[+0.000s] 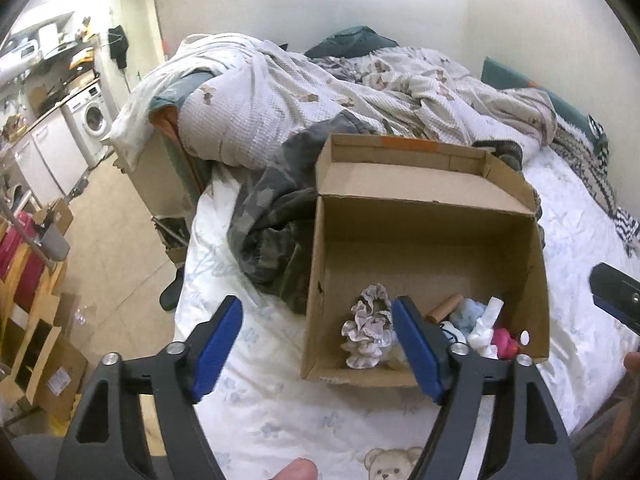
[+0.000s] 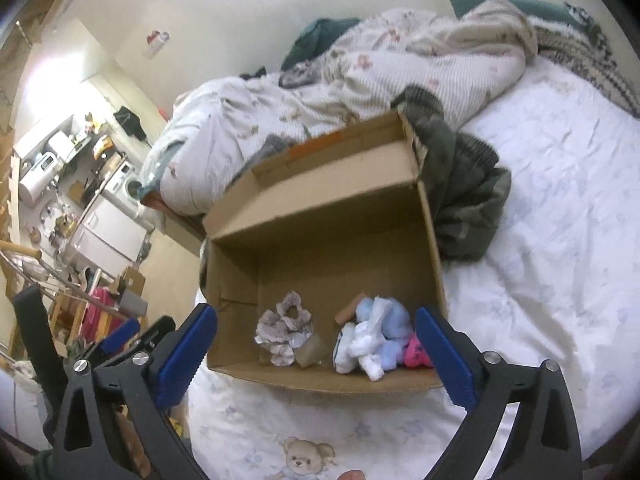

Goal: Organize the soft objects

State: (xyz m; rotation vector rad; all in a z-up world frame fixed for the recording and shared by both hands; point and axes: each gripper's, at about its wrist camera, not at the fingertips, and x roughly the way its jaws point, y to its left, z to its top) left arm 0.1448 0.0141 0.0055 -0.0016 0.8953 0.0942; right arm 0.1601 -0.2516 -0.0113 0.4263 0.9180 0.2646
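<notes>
An open cardboard box (image 1: 420, 248) (image 2: 332, 256) sits on the white bed sheet. In its near end lie a grey-white frilly scrunchie (image 1: 370, 326) (image 2: 286, 326), a heap of pale blue and white soft pieces (image 1: 476, 320) (image 2: 376, 332), a pink item (image 1: 505, 342) (image 2: 416, 354) and a brown tube (image 1: 444, 308) (image 2: 352, 308). My left gripper (image 1: 319, 312) hangs open above the box's near left corner, nothing between its blue pads. My right gripper (image 2: 316, 314) is open wide above the near wall, also empty. Each gripper shows at the edge of the other's view.
A dark green-grey garment (image 1: 272, 232) (image 2: 464, 200) lies crumpled against the box's far side. A bunched quilt (image 1: 320, 92) fills the back of the bed. Left of the bed, the floor holds cardboard boxes (image 1: 48, 360) and a washing machine (image 1: 94, 118).
</notes>
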